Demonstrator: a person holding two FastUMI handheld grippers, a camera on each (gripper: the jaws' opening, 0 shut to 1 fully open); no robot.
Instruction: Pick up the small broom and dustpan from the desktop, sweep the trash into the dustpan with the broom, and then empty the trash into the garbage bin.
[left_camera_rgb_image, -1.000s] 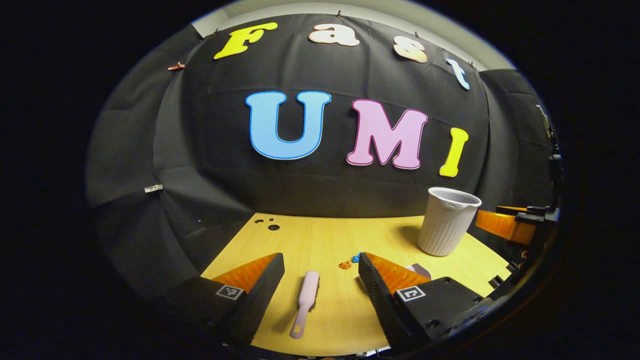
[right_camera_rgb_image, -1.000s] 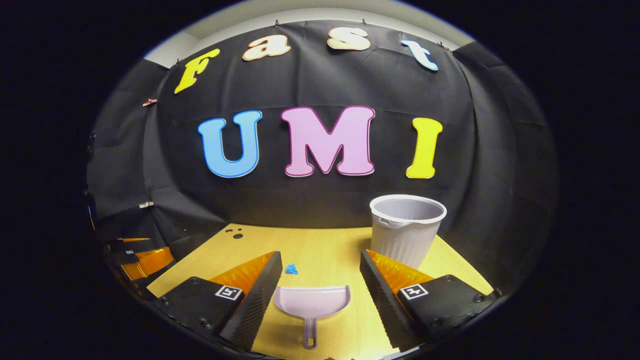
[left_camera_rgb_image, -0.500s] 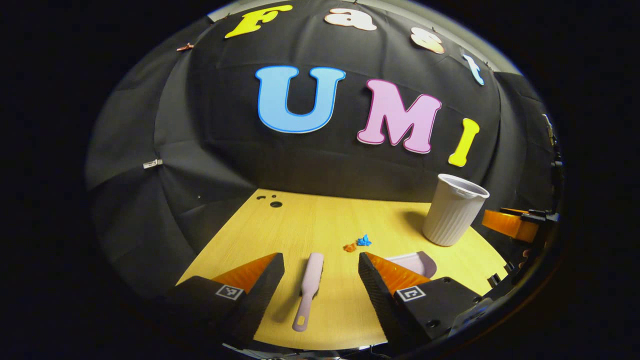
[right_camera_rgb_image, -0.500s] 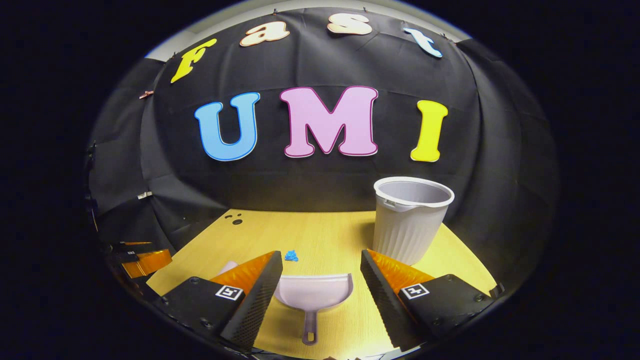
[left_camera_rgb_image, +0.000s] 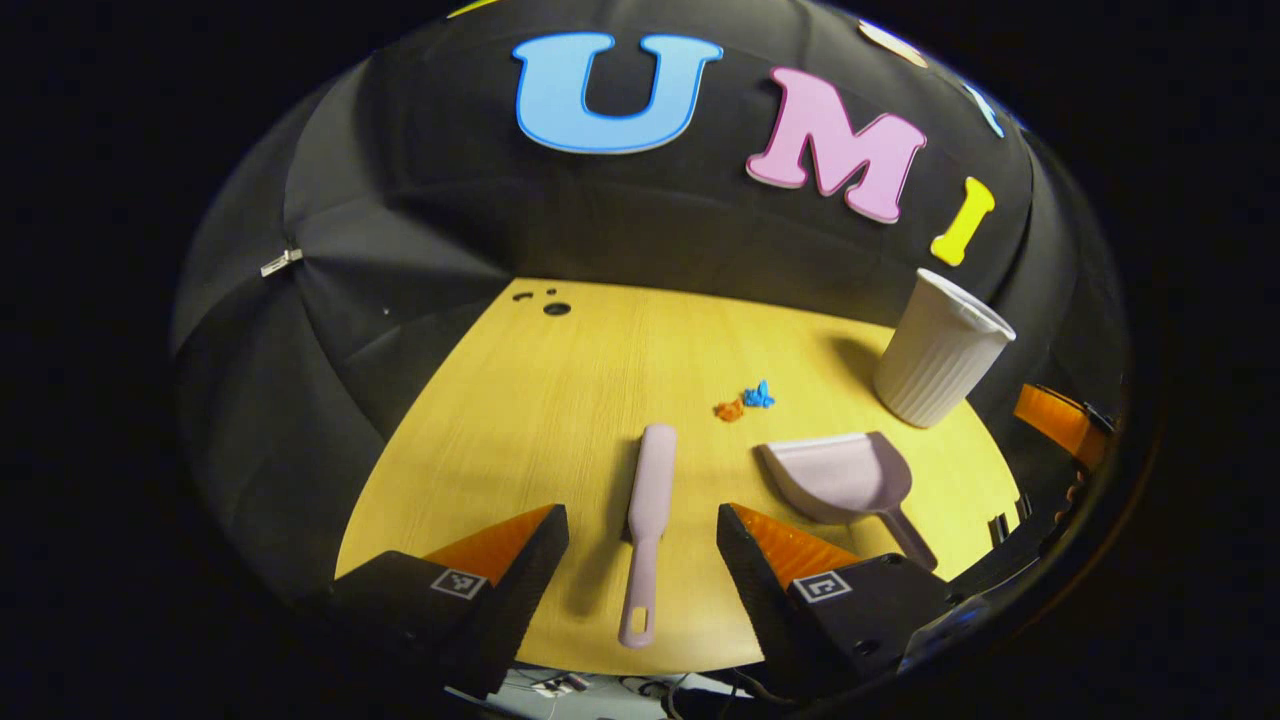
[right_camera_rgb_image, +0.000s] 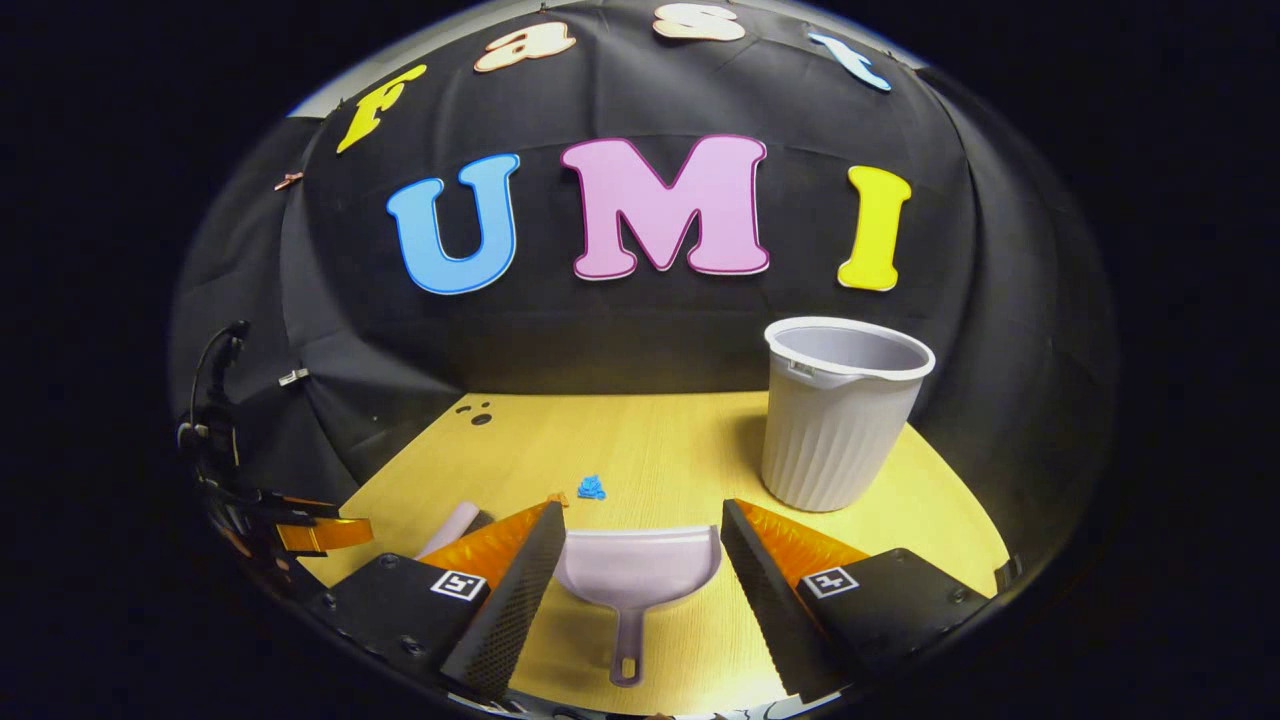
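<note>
A pale pink small broom (left_camera_rgb_image: 647, 525) lies on the yellow wooden desktop (left_camera_rgb_image: 560, 400), its handle pointing toward me. My left gripper (left_camera_rgb_image: 640, 545) hovers open above it, a finger on either side of the handle without touching. The matching pink dustpan (right_camera_rgb_image: 637, 570) lies flat with its handle toward me, and my right gripper (right_camera_rgb_image: 637, 555) stands open around it, apart from it. In the left gripper view the dustpan (left_camera_rgb_image: 845, 480) sits right of the broom. Blue and orange trash scraps (left_camera_rgb_image: 745, 402) lie beyond both tools; the blue scrap (right_camera_rgb_image: 591, 488) shows ahead of the dustpan.
A white ribbed garbage bin (right_camera_rgb_image: 838, 420) stands upright at the desktop's right back; it appears as the bin (left_camera_rgb_image: 940, 350) in the left gripper view. Small dark holes (left_camera_rgb_image: 545, 300) mark the far left of the desktop. The left gripper (right_camera_rgb_image: 300, 530) shows at the left edge of the right gripper view.
Both grippers have risen and tilted down, so more desktop shows. The broom and dustpan now lie farther between the fingers. Nothing has been taken hold of.
</note>
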